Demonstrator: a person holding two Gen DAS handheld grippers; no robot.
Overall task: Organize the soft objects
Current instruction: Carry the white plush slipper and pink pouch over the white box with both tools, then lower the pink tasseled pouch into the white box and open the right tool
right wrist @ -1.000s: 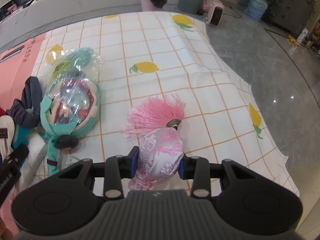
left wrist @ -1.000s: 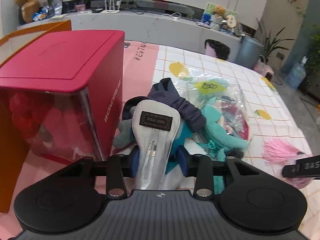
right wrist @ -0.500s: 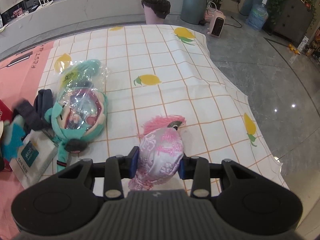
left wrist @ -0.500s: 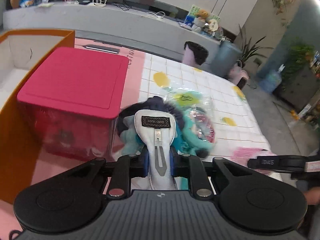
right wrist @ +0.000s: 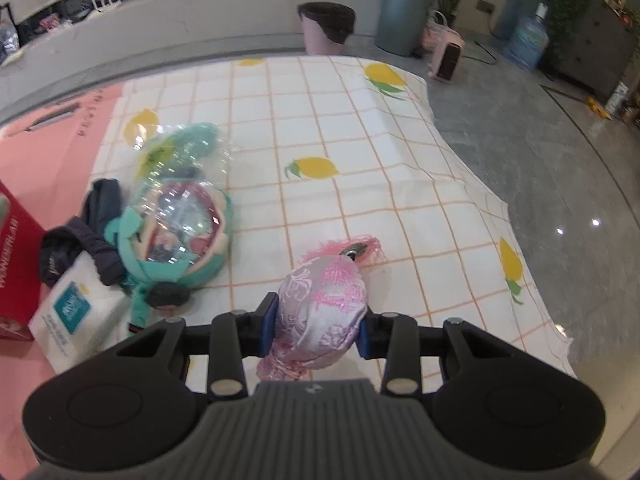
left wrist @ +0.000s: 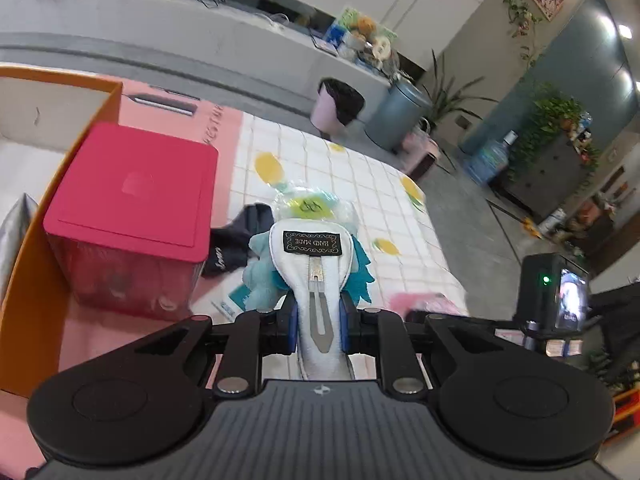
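My left gripper (left wrist: pixel 318 326) is shut on a white and teal plush pouch (left wrist: pixel 312 264) with a black "HAND MADE" label and holds it well above the mat. My right gripper (right wrist: pixel 314 324) is shut on a pink satin pouch with a pink tassel (right wrist: pixel 322 304), lifted above the mat. On the checked lemon mat (right wrist: pixel 360 152) lie a teal plush in a clear plastic bag (right wrist: pixel 180 216), a dark navy cloth (right wrist: pixel 80 240) and a white tissue pack (right wrist: pixel 76 312).
A red lidded box (left wrist: pixel 128 204) stands left of the soft things, beside an orange-walled box (left wrist: pixel 28 248). The mat's right edge meets grey floor (right wrist: pixel 540 160). A pink bin (right wrist: pixel 326 26) and a grey bin (right wrist: pixel 404 8) stand beyond the mat.
Both grippers have risen with their loads. The left one lifted the white and teal pouch off the pile; the right one lifted the pink pouch, its tassel now hanging clear of the mat.
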